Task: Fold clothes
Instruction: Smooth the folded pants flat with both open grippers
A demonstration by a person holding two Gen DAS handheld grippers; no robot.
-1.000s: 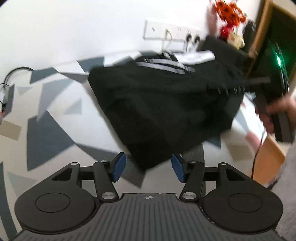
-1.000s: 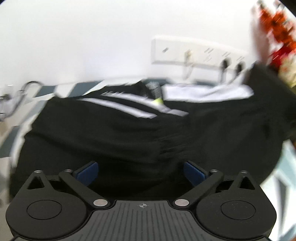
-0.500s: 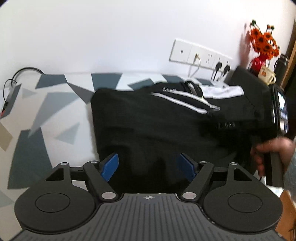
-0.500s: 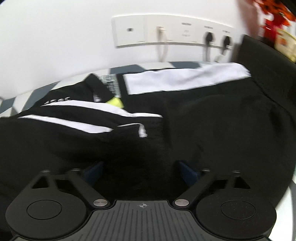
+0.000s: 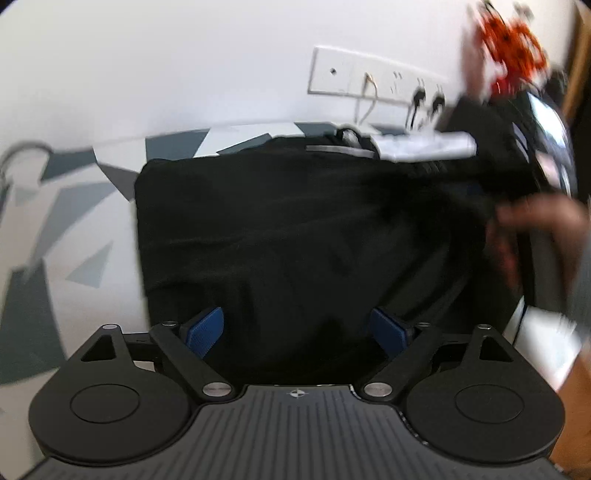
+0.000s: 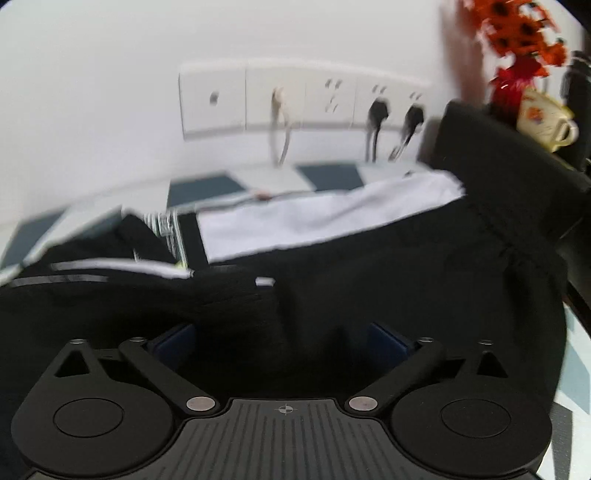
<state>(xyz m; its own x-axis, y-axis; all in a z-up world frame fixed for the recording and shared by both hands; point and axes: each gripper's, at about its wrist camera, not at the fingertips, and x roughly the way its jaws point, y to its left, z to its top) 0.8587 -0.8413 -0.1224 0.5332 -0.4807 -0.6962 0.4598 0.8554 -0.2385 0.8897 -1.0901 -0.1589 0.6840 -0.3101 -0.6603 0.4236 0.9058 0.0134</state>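
left gripper (image 5: 297, 330) sits low over the near edge of the black garment (image 5: 295, 229), jaws spread wide, the blue pads (image 5: 205, 328) standing apart with dark cloth lying between and beyond them, nothing pinched. the garment spreads flat across the grey-and-white patterned tabletop (image 5: 66, 221), its left edge just ahead of the left pad, its far side running up toward the wall. over on the right of this view, a blurred hand (image 5: 535, 229) holds the other tool above the cloth. now the right gripper (image 6: 284, 343): jaws wide open too, pads dim against the fabric, and black cloth fills the gap between them and humps up just ahead. whether the pads touch the cloth, can't tell, it's too blurred. beyond, a white panel (image 6: 325, 218) and white stripes (image 6: 110, 269) on the clothing lie near the wall sockets (image 6: 303, 96), with orange flowers (image 6: 517, 33) and a mug (image 6: 543, 118) at far right.
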